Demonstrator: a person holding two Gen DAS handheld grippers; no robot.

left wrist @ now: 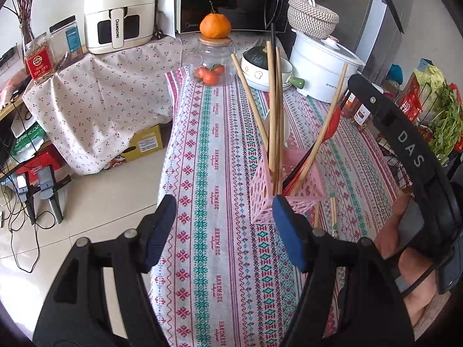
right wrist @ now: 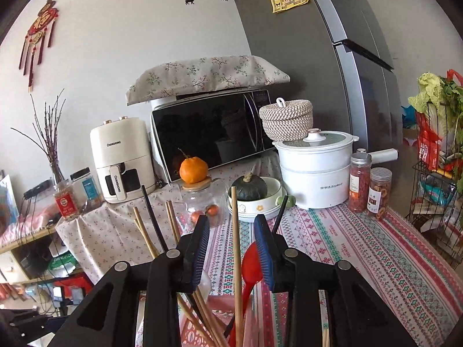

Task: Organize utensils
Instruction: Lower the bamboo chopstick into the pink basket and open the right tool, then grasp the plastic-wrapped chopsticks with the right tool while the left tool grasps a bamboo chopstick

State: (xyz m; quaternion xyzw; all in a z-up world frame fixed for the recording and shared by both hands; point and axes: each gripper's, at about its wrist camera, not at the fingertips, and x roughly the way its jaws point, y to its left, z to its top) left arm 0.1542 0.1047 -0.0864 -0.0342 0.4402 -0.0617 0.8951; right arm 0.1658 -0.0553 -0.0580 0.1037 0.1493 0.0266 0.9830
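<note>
While over the pink holder (left wrist: 285,185), both tongs, left (left wrist: 224,231) and right (right wrist: 235,256), spread, seemingly empty.

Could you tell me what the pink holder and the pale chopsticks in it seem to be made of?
Pink holder: likely moulded plastic, matt, with regular cut-out holes in its walls. Pale chopsticks: probably bamboo or wood, unvarnished tan, plain and dull without shine.

Left wrist view: high, looks down along the surface (left wrist: 220,173) at the pink holder (left wrist: 285,185).
Right wrist view: directly above the holder, close, faces the microwave (right wrist: 208,133).
Shared: holder, microwave, surface.
</note>
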